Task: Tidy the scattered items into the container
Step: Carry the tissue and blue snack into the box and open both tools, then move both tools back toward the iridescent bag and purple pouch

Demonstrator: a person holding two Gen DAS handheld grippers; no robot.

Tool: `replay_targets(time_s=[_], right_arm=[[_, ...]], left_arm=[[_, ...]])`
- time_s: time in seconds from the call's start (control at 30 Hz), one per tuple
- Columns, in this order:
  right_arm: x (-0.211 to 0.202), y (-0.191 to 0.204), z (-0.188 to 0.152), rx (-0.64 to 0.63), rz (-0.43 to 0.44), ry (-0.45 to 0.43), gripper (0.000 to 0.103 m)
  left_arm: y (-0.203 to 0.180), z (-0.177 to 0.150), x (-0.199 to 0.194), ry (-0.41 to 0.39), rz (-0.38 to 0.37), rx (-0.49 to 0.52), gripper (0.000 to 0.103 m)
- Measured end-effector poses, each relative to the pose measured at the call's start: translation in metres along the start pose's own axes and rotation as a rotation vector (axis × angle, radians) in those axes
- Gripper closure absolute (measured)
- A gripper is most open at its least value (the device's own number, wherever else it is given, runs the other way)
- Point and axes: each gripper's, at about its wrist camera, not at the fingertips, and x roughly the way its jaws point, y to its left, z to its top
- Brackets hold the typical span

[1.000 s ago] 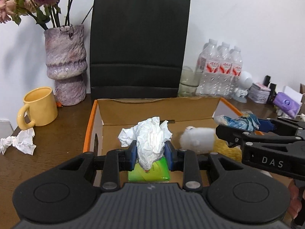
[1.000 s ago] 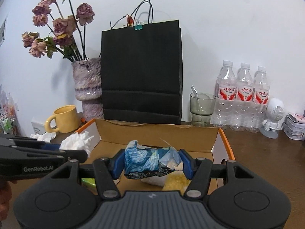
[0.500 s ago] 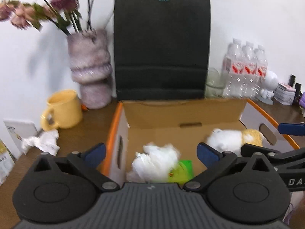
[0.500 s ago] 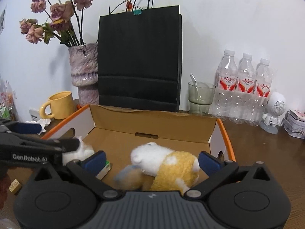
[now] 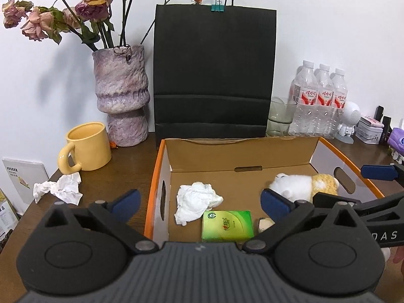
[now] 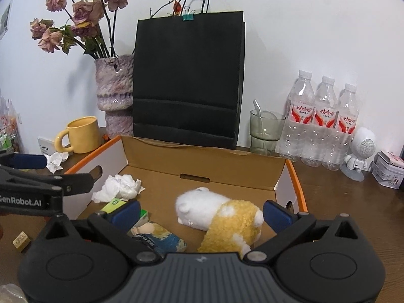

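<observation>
Both grippers, left (image 5: 199, 203) & right (image 6: 202, 213), fingers spread wide, holding nothing. In cardboard box (image 5: 252, 151): crumpled tissue (image 5: 195, 200), green tissue pack (image 5: 227, 226), plush toy (image 6: 222, 214), blue snack bag (image 6: 164, 241). Left to do: tissue wad (image 5: 61, 189) on tabletop (image 5: 121, 166) by yellow mug (image 5: 87, 149).

left wrist: above box (image 5: 161, 176) left edge, facing wall | right wrist: nearer right | shared: box interior
</observation>
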Motion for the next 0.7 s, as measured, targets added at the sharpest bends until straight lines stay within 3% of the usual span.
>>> replay_targets(time_s=[0.7], right_arm=[[-0.082,0.018,-0.016,0.003,-0.016,-0.023,0.000]], left_arm=[[0.003,-0.017,-0.083,-0.044,-0.032,-0.015,0.000]])
